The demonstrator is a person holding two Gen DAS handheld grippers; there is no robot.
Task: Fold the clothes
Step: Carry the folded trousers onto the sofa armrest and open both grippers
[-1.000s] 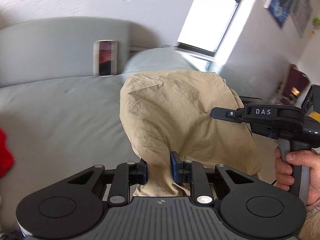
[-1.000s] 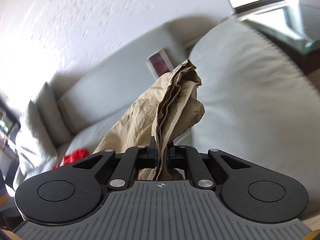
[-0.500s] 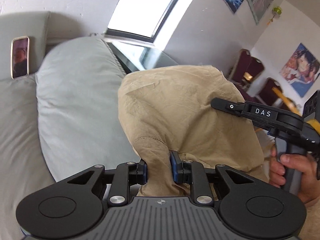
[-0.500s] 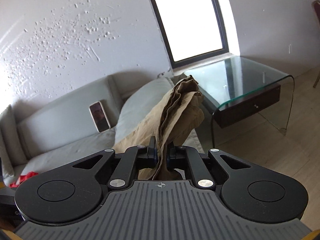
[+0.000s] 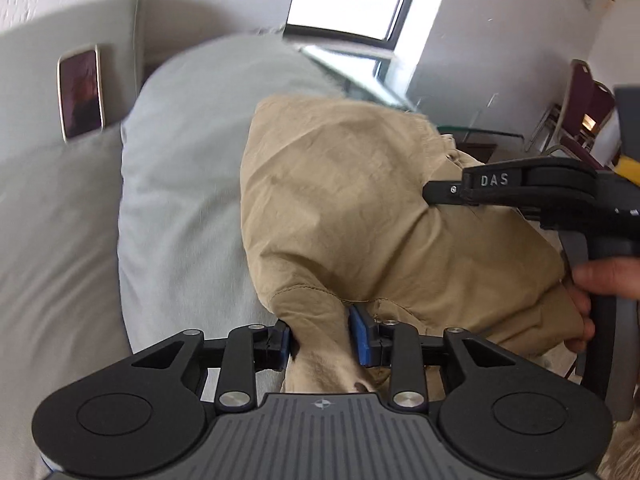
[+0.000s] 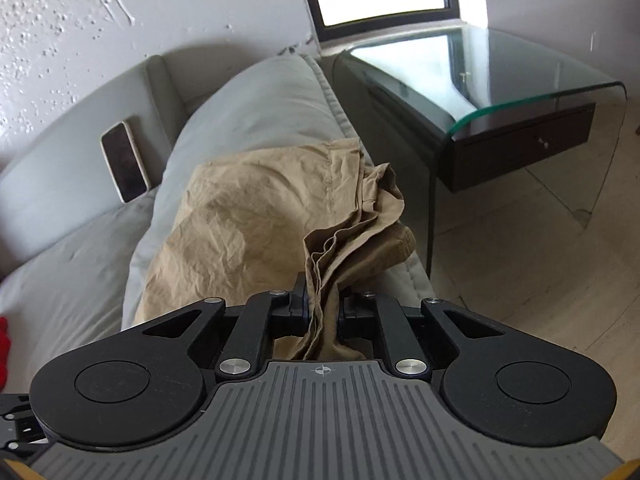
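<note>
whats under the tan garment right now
The tan garment is draped over the grey sofa armrest cushion, bunched at the edge beside the glass side table. Both the left gripper and right gripper clamp it. The cushion beneath the cloth is hidden.

Tan garment (image 6: 256,216) lies draped over the grey sofa arm cushion (image 6: 260,96), covering its near half; the far half of the cushion and the seat (image 6: 72,264) to the left lie bare, with a phone (image 6: 124,162) propped against the backrest and a red cloth (image 6: 3,350) at the seat's left edge. Glass side table (image 6: 520,80) stands just beside the sofa arm on the right, leaving only a narrow gap. Open floor (image 6: 540,264) lies in front of the table; the right gripper (image 5: 436,194) blocks the garment's right side.
</note>
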